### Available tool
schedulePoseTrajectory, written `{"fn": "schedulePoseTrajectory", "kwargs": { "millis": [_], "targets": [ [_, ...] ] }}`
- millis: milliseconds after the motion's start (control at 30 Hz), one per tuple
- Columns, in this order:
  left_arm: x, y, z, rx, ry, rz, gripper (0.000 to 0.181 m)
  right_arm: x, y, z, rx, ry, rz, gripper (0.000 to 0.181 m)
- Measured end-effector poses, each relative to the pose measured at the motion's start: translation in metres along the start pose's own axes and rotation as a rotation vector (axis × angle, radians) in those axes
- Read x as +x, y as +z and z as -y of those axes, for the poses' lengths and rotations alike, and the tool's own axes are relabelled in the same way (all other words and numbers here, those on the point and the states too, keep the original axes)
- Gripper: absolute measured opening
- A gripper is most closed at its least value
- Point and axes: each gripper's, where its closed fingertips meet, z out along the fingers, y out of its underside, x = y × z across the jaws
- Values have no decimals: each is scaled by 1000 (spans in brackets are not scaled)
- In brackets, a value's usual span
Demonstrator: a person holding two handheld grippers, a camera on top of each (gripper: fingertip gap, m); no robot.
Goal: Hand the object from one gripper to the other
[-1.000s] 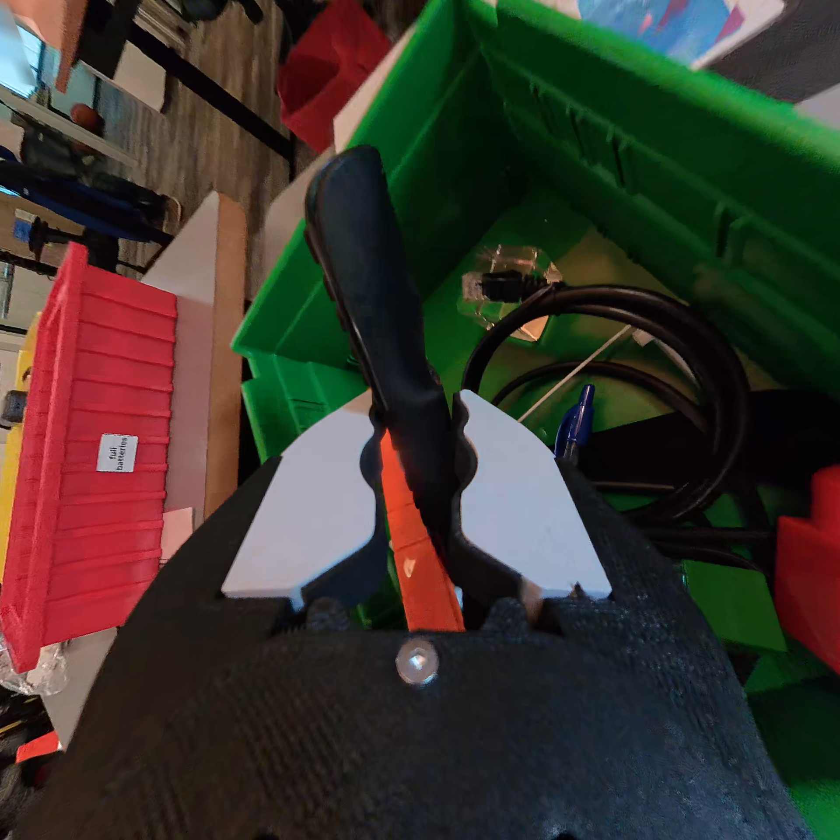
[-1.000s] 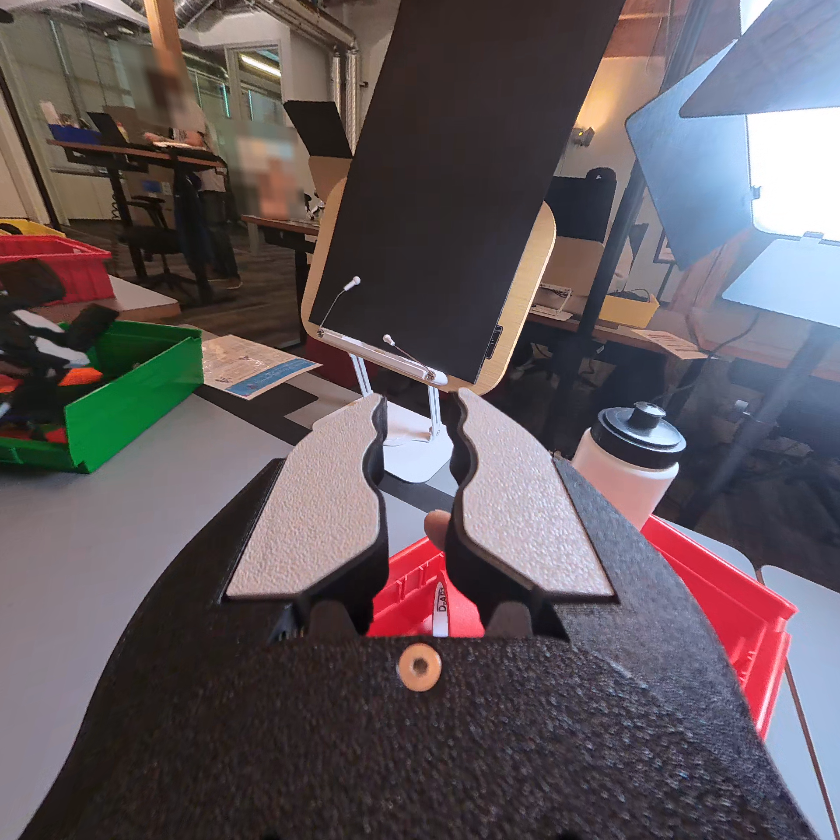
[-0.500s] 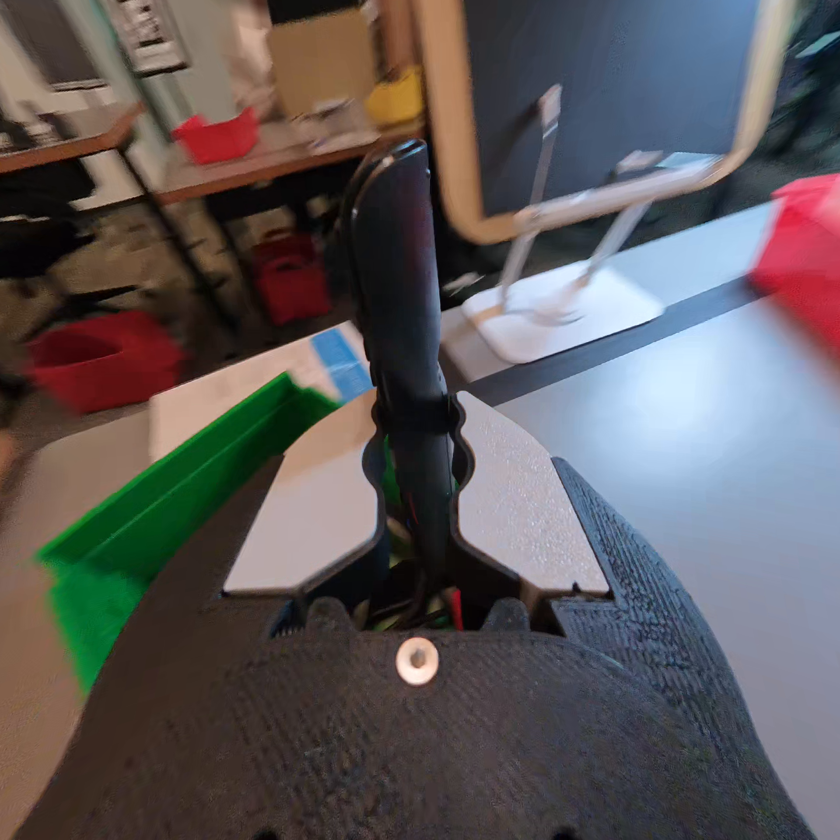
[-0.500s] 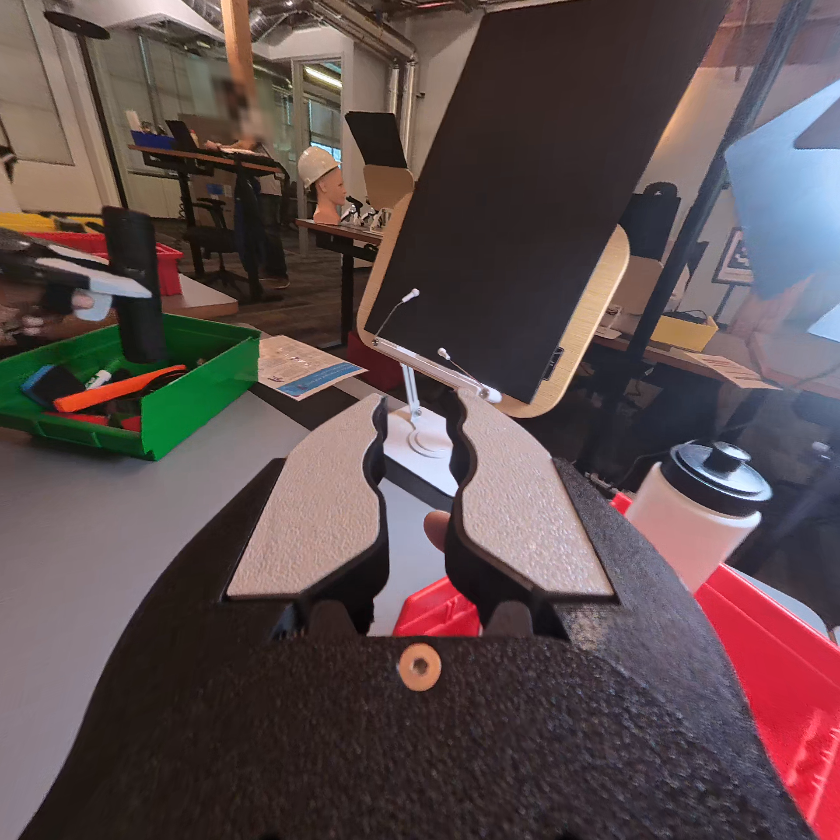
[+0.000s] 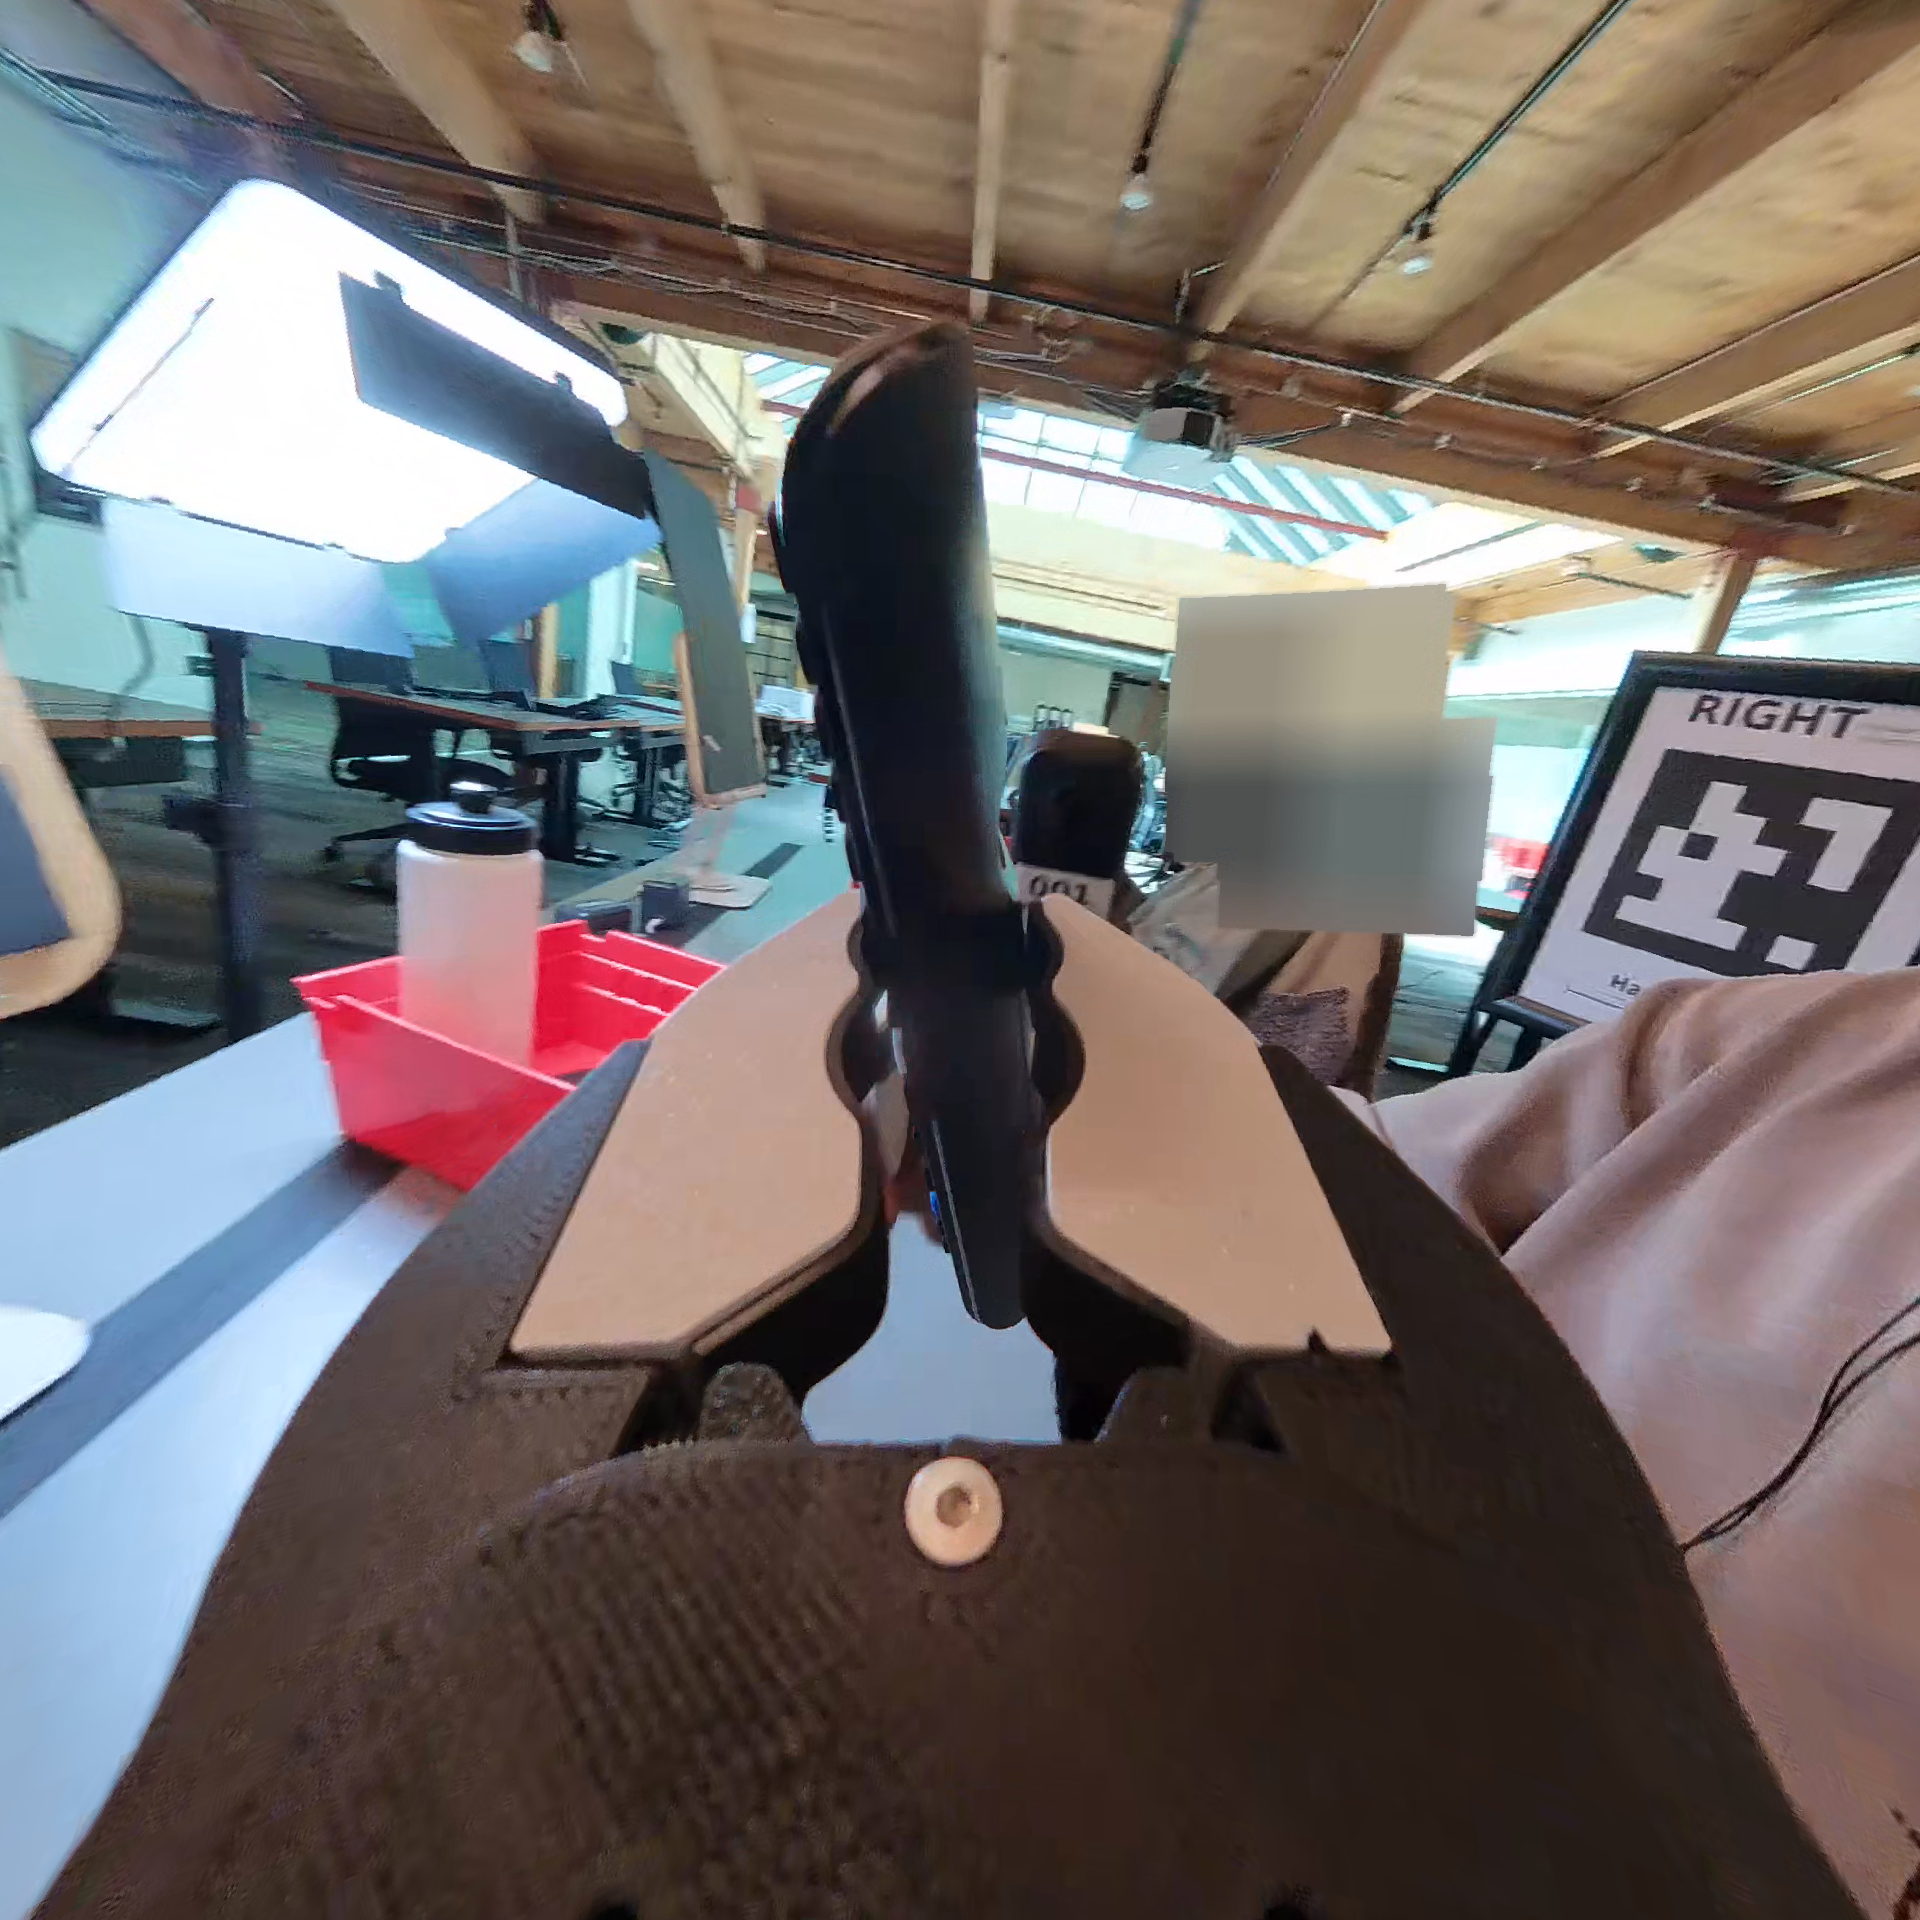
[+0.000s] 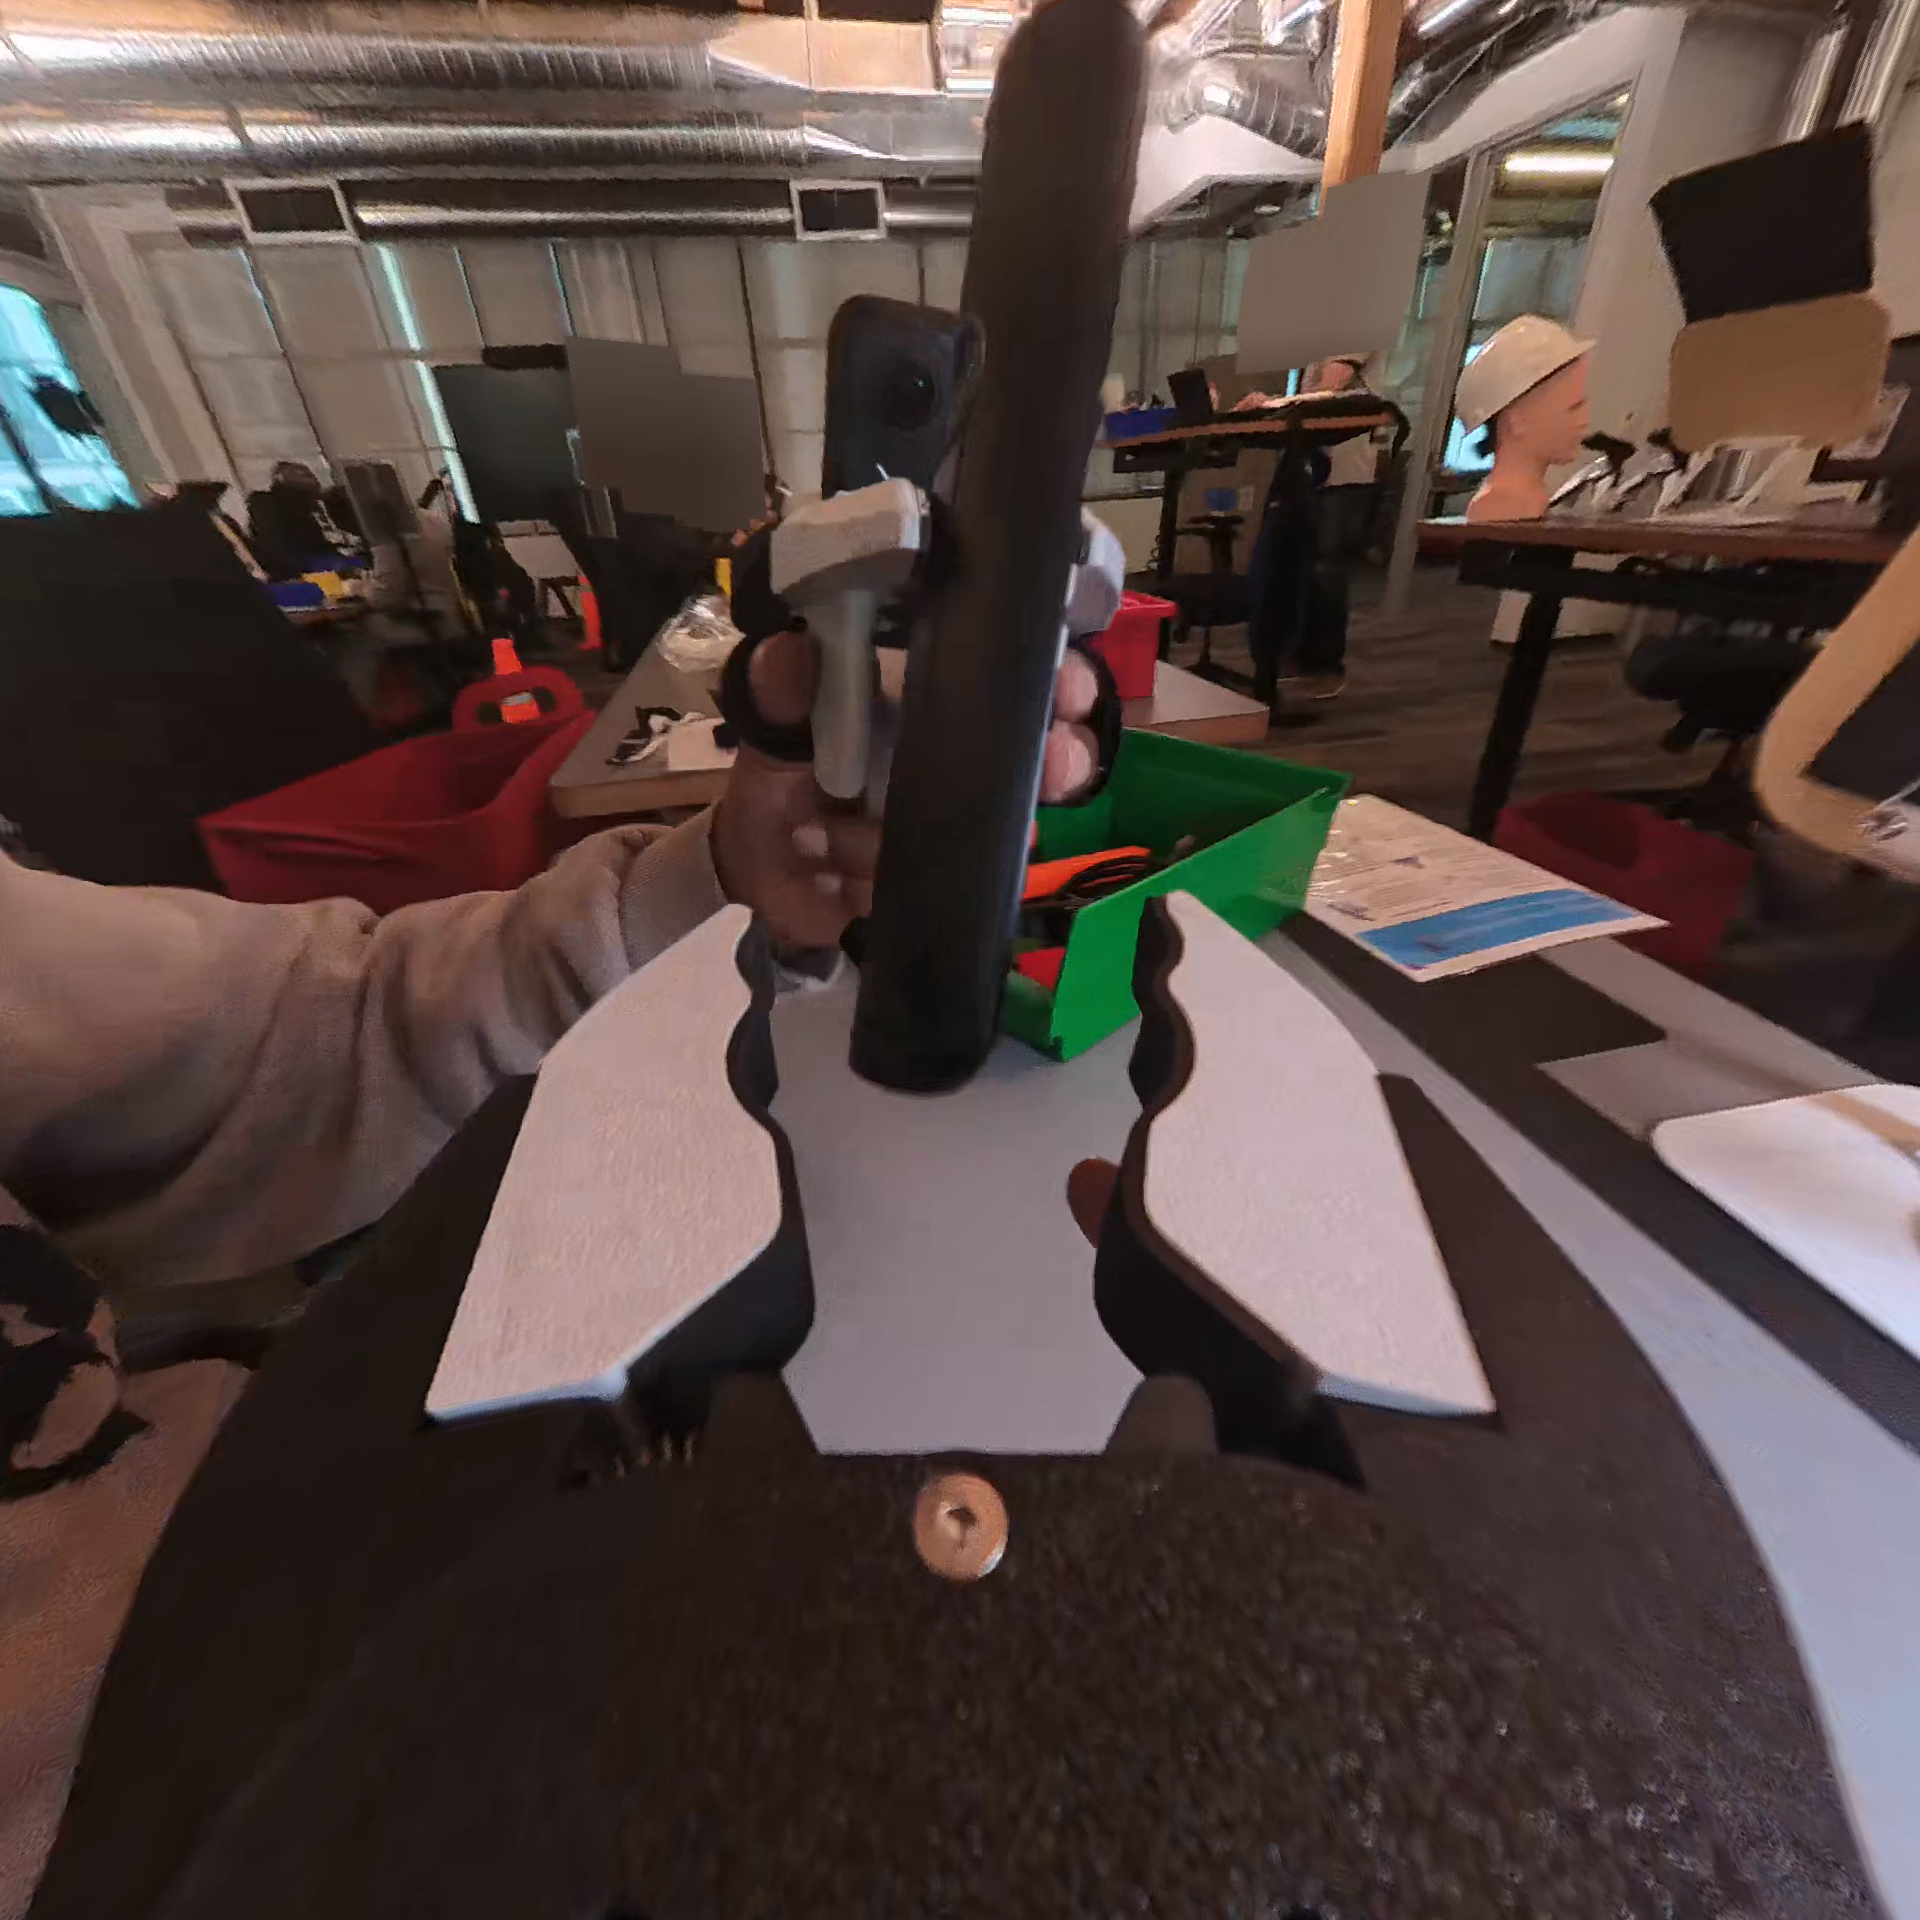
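So the grey surface (image 6: 966, 1278) sits under both grippers, with a green bin (image 6: 1195, 831) behind the left one and a red bin (image 5: 436, 1081) off to its left side. The left gripper (image 5: 951, 997) is clamped on a long black remote (image 5: 904, 727), holding it upright. The right gripper (image 6: 951, 977) is spread wide, and the remote's lower end hangs right between its tips, not touching. Looks like mid-handoff: I'd guess the right needs to close on it, then the left lets go.
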Motion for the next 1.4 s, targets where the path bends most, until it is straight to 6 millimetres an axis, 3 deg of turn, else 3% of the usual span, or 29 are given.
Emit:
{"fn": "schedulePoseTrajectory", "kwargs": {
  "millis": [100, 167, 333, 433, 567, 633, 733, 833, 867, 967, 1033, 1133, 1200, 1333, 1400],
  "targets": [
    [5, 19, -18, -1, 0, -10, 26, -9, 9, -12, -10, 31, 43, 30],
    [4, 21, -18, 15, -4, 9, 25, -2, 6, -12, -26, -24, -11, 29],
    [-29, 14, -21, -26, -37, 246, 40, 33, -9, -3, -35, -216, -294, 24],
    [-40, 15, -30, -52, -39, 333, 54, 46, -15, 2, -75, -485, -513, 25],
    [-41, 23, -39, -7, -172, 343, 58, 55, -27, 10, -183, -1081, -854, 24],
    [-43, 23, -42, 31, -256, 347, 53, 51, -25, 8, -221, -1362, -937, 25],
    [-50, 18, -50, 25, -313, 339, 45, 51, -22, -1, -230, -1422, -935, 25],
    [-49, 14, -46, 49, -315, 248, 42, 48, -16, -4, -230, -1313, -852, 34],
    [-49, 11, -42, 62, -286, 228, 38, 45, -12, -5, -231, -1233, -793, 51],
    [-42, 2, -34, 47, -220, 116, 38, 21, 2, -3, -182, -823, -536, 70],
    [-29, -1, -34, 5, -139, 24, 35, 7, 4, 8, -122, -539, -391, 72],
    [-9, -1, -59, -209, -5, -79, 34, -7, -3, 9, -121, -262, -160, 71],
    [-9, -3, -86, -404, 138, -47, 34, -8, -12, 13, -113, -176, -88, 70],
    [-18, -2, -121, -655, 381, 50, 33, -5, -26, 22, -135, -119, -70, 64],
    [-13, 0, -131, -711, 423, 30, 33, 3, -31, 19, -184, -227, -139, 62]
  ]
}}
